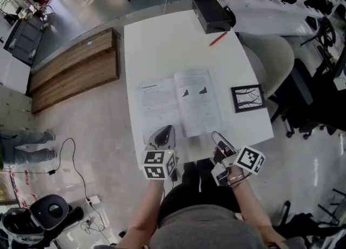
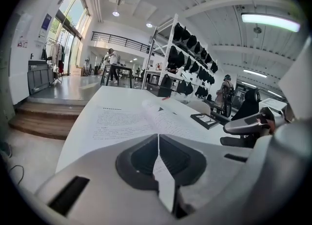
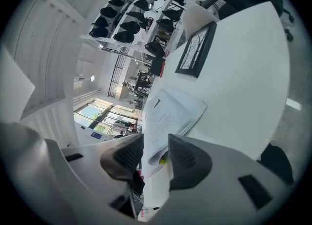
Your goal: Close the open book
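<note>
The open book (image 1: 181, 105) lies flat on the white table (image 1: 157, 42), its printed pages facing up. My left gripper (image 1: 165, 133) hovers at the near edge of the book's left page; in the left gripper view the book (image 2: 141, 119) lies just ahead and the left gripper (image 2: 158, 143) has its pads together with nothing seen between them. My right gripper (image 1: 217, 137) is at the book's near right corner, rolled on its side. In the right gripper view the right gripper (image 3: 156, 153) stands open, and the corner of the book (image 3: 170, 114) shows through the gap, untouched by the pads.
A black-framed picture (image 1: 247, 98) lies right of the book. A red pen (image 1: 218, 39) and a black box (image 1: 212, 14) sit at the table's far end. A wooden platform (image 1: 73, 69) is on the floor to the left, a chair (image 1: 270, 59) to the right.
</note>
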Demonstrator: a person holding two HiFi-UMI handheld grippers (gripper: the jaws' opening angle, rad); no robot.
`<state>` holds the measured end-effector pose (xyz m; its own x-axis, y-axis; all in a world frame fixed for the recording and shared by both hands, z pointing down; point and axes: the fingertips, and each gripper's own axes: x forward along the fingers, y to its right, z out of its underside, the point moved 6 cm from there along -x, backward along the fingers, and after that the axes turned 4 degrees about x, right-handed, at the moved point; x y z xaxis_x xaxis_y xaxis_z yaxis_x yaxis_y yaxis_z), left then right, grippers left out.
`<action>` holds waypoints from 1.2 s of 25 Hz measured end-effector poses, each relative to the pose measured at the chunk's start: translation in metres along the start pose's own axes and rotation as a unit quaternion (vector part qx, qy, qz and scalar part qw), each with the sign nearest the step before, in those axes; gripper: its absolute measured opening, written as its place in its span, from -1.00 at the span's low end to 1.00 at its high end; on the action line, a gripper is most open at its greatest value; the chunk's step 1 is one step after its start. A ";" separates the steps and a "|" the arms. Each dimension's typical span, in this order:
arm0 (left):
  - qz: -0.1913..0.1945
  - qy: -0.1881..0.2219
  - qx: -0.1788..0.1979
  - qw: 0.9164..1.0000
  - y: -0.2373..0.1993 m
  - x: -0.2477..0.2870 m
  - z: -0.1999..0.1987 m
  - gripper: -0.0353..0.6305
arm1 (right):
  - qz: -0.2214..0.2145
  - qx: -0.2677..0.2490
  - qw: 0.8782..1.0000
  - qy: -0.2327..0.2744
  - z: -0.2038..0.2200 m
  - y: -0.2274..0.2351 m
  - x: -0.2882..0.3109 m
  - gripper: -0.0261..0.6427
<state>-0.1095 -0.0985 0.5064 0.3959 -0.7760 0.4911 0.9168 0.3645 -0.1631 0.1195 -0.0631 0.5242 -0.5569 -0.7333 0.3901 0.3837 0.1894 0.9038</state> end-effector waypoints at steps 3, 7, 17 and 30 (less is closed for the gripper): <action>0.001 0.000 0.001 1.000 0.000 -0.002 0.002 -0.87 | 0.006 0.011 1.000 -0.001 0.003 0.006 0.002 -0.43; 0.000 0.000 -0.001 1.000 -0.002 -0.005 0.005 -0.87 | 0.006 0.022 1.000 -0.003 0.007 0.009 0.007 -0.39; -0.006 -0.010 -0.009 1.000 -0.006 -0.007 0.016 -0.87 | -0.008 0.056 0.998 0.000 0.009 0.014 0.021 -0.33; -0.007 -0.016 -0.016 1.000 -0.009 -0.002 0.018 -0.87 | -0.013 0.088 0.996 0.002 0.006 0.016 0.034 -0.26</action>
<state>-0.1192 -0.0914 0.5223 0.3808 -0.7646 0.5199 0.9240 0.3356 -0.1832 0.1019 -0.0807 0.5526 -0.5620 -0.7420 0.3655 0.2344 0.2809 0.9307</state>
